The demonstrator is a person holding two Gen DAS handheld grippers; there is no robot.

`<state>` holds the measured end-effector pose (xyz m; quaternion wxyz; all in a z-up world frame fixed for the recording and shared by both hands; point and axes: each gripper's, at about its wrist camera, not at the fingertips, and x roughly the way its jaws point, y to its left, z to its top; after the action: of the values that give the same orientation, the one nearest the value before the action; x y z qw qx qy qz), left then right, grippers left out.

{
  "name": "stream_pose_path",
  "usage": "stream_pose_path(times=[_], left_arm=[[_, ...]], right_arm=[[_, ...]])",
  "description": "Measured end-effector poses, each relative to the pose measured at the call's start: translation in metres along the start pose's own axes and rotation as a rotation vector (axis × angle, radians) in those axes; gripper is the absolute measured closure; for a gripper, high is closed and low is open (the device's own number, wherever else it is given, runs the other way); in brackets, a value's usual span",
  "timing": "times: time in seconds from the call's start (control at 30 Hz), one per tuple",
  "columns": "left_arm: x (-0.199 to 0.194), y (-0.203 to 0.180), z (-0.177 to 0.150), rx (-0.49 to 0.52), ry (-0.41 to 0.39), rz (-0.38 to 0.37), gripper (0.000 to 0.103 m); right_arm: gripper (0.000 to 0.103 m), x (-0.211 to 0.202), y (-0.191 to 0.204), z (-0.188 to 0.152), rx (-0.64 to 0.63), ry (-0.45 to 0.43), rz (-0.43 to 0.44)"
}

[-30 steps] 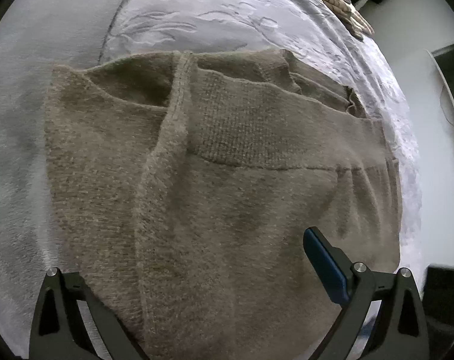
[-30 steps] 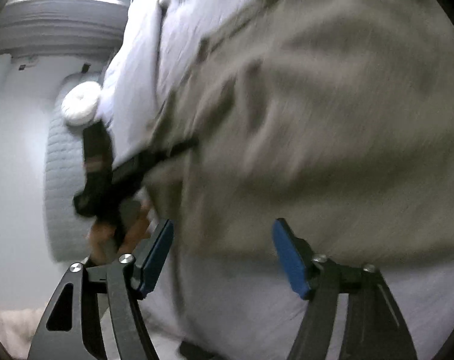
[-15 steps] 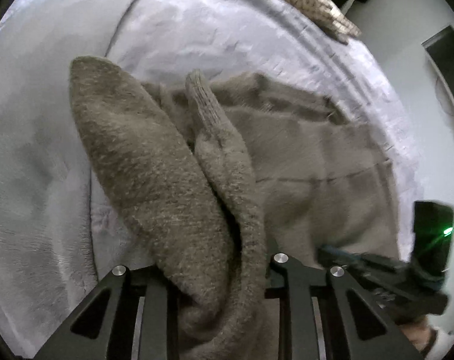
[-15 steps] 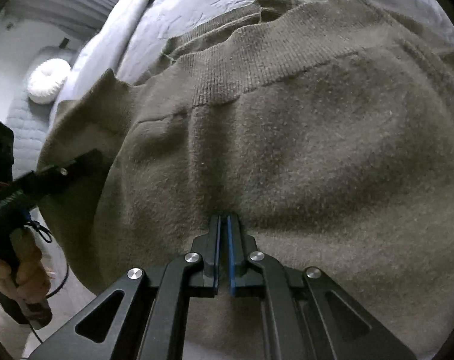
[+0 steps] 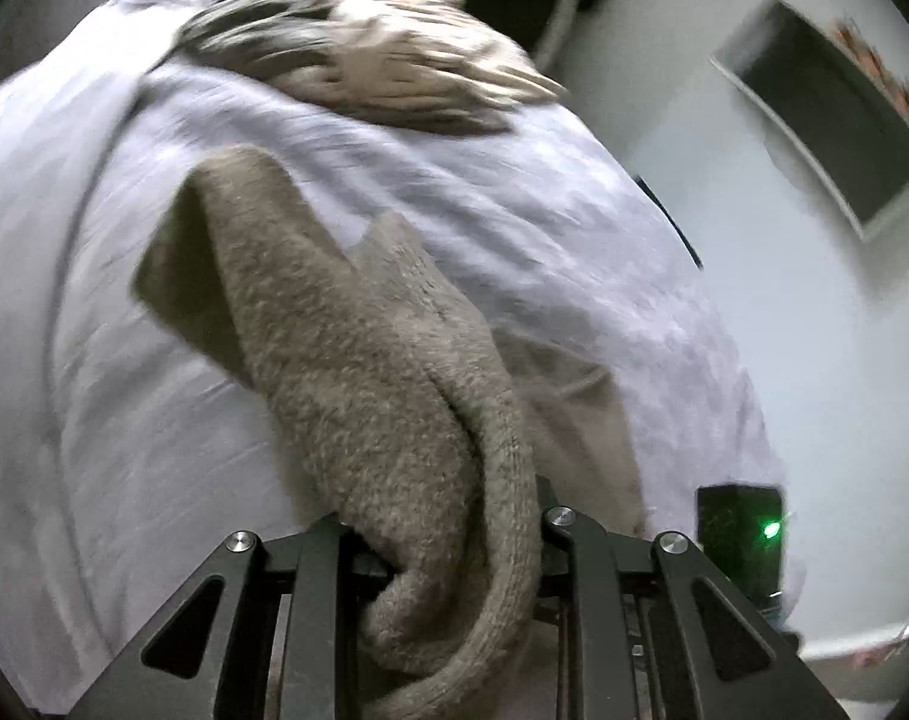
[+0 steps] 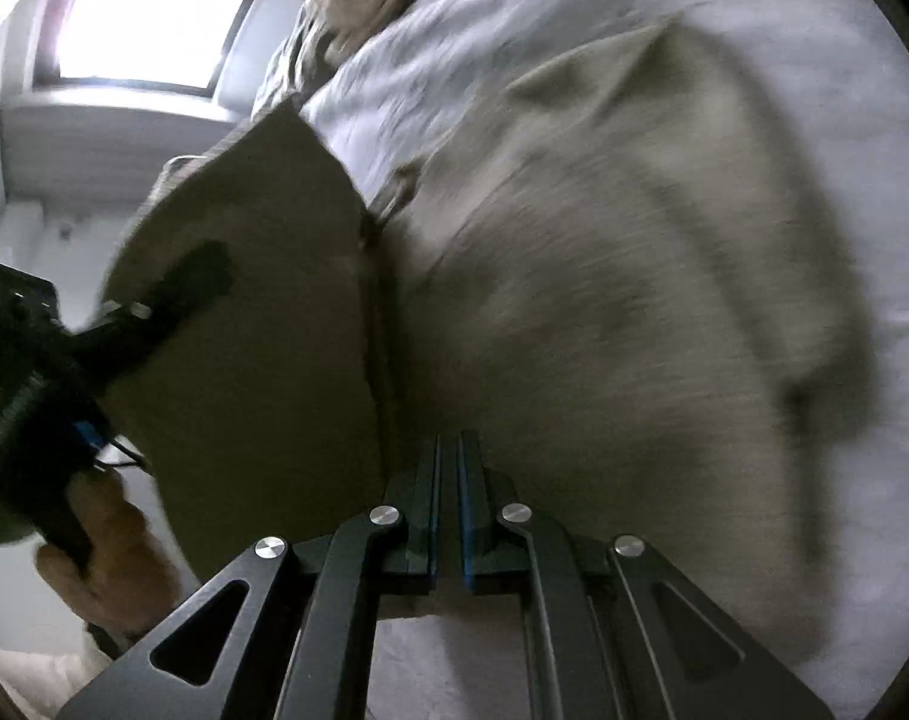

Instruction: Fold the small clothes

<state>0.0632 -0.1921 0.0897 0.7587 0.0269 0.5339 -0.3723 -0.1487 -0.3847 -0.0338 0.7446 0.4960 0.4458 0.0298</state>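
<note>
Midway through a fold, both grippers clamp a brown knit sweater (image 5: 358, 372) above the bed (image 5: 124, 420).

Left gripper (image 5: 448, 546) grips a bunched edge; right gripper (image 6: 448, 468) pinches the hem. Most fabric lies unfolded on the bed; the fold looks barely begun.

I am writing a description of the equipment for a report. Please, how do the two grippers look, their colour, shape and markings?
Both are black, angular frames with triangular cut-outs and round silver screw heads. The right gripper has thin straight fingers lined with blue pads. The left gripper has the same frame. Seen from the right wrist, its body is a black box with a dark cable and a small blue part.
</note>
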Motion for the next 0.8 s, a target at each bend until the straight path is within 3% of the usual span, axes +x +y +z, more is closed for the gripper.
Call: stream_pose_path(times=[0.17,0.27,0.33,0.37,0.4,0.43,0.5,0.67,0.73,0.77,0.8], left_arm=[[0.070,-0.068,0.000,0.124,0.084,0.029,0.078],[0.112,-0.086,-0.010,0.158,0.144,0.084,0.077],[0.130,-0.094,-0.020,0.201,0.157,0.137,0.072],[0.133,-0.099,-0.026,0.220,0.154,0.154,0.071],[0.135,-0.103,-0.029,0.239,0.149,0.173,0.063],[0.134,-0.107,-0.031,0.248,0.144,0.174,0.047],[0.128,-0.111,-0.032,0.250,0.127,0.158,0.033],[0.103,-0.121,-0.031,0.261,0.075,0.135,0.033],[0.089,-0.118,-0.029,0.238,0.046,0.113,0.033],[0.080,-0.113,-0.029,0.217,0.036,0.098,0.031],[0.077,-0.110,-0.027,0.199,0.032,0.090,0.012]], right_arm=[[0.096,-0.016,-0.050,0.002,0.122,-0.031,-0.005],[0.096,-0.016,-0.064,-0.003,0.178,-0.041,0.037],[0.097,-0.016,-0.069,-0.005,0.197,-0.047,0.057],[0.097,-0.017,-0.072,-0.006,0.204,-0.047,0.067],[0.097,-0.019,-0.075,-0.007,0.209,-0.045,0.073],[0.097,-0.022,-0.080,-0.006,0.214,-0.043,0.077],[0.096,-0.022,-0.084,-0.006,0.220,-0.039,0.082],[0.096,-0.039,-0.092,-0.002,0.258,-0.064,0.122],[0.076,-0.045,-0.097,0.000,0.305,-0.096,0.193],[0.049,-0.048,-0.101,0.000,0.328,-0.113,0.231],[0.035,-0.052,-0.104,0.001,0.350,-0.135,0.292]])
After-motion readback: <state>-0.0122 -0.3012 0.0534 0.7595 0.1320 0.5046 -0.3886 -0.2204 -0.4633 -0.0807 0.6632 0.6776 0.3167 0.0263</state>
